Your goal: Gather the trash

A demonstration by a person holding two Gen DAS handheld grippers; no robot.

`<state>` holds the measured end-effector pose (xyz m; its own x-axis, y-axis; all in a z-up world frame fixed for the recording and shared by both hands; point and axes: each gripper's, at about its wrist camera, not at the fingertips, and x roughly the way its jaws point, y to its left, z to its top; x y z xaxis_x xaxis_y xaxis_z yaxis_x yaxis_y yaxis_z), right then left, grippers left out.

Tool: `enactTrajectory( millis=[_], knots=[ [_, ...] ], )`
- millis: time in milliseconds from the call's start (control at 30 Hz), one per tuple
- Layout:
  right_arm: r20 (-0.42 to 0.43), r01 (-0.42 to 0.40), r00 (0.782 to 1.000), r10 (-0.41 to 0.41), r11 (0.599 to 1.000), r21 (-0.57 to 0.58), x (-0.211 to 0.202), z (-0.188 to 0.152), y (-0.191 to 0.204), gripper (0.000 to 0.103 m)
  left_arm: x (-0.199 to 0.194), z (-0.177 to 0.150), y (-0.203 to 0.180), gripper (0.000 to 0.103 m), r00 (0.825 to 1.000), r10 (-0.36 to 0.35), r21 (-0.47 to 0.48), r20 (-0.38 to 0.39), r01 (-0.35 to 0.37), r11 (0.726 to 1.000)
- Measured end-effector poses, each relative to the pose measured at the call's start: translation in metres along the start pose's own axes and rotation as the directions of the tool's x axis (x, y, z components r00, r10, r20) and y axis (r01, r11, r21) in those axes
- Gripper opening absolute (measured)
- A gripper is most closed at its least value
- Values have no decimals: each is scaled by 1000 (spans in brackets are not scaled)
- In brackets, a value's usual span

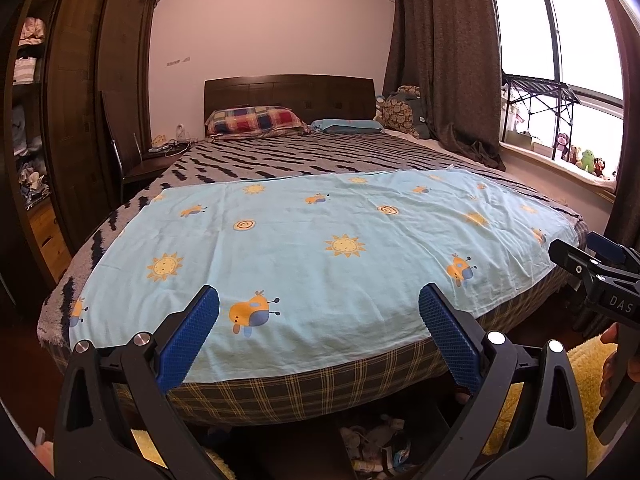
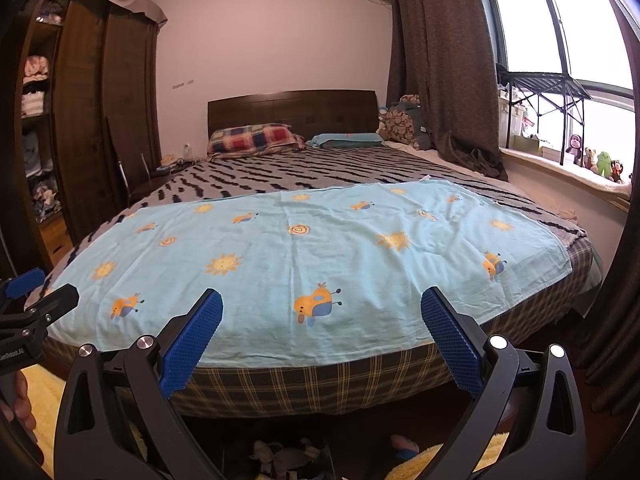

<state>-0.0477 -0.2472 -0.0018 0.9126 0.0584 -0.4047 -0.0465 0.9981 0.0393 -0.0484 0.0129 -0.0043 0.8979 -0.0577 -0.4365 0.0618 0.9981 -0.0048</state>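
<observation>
Crumpled paper trash (image 1: 380, 446) lies in a dark container on the floor at the foot of the bed, below my left gripper (image 1: 319, 308); it shows dimly in the right wrist view (image 2: 286, 454). My left gripper is open and empty, held above the bed's foot edge. My right gripper (image 2: 322, 312) is also open and empty, beside it to the right; it shows at the right edge of the left wrist view (image 1: 588, 256). The left gripper shows at the left edge of the right wrist view (image 2: 36, 296).
A bed (image 1: 304, 392) fills the view, covered by a light blue sheet (image 1: 320, 240) with suns. A yellow rug (image 1: 580, 376) lies on the floor. A dark wardrobe (image 1: 80, 100) stands left, a chair (image 1: 132, 164) beside it, curtain and window right.
</observation>
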Motion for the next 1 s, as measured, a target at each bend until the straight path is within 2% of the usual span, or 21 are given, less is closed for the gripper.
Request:
enactTrajectory(
  millis=[200, 333, 500, 1000],
  knots=[
    [-3, -1, 1000, 1, 1000, -1, 0, 0, 1, 100, 0, 0, 0, 95, 1000, 17, 7, 2, -18, 1000],
    [-8, 1, 1000, -1, 1000, -3, 2, -1, 1, 100, 1, 0, 1, 95, 1000, -9, -5, -6, 9, 1000],
    [-18, -3, 1000, 2, 1000, -10, 6, -3, 3, 100, 1, -1, -1, 95, 1000, 7, 3, -4, -7, 1000],
    [-32, -3, 999, 2, 1000, -10, 10, -5, 3, 100, 3, -1, -3, 95, 1000, -7, 2, -16, 7, 1000]
  ],
)
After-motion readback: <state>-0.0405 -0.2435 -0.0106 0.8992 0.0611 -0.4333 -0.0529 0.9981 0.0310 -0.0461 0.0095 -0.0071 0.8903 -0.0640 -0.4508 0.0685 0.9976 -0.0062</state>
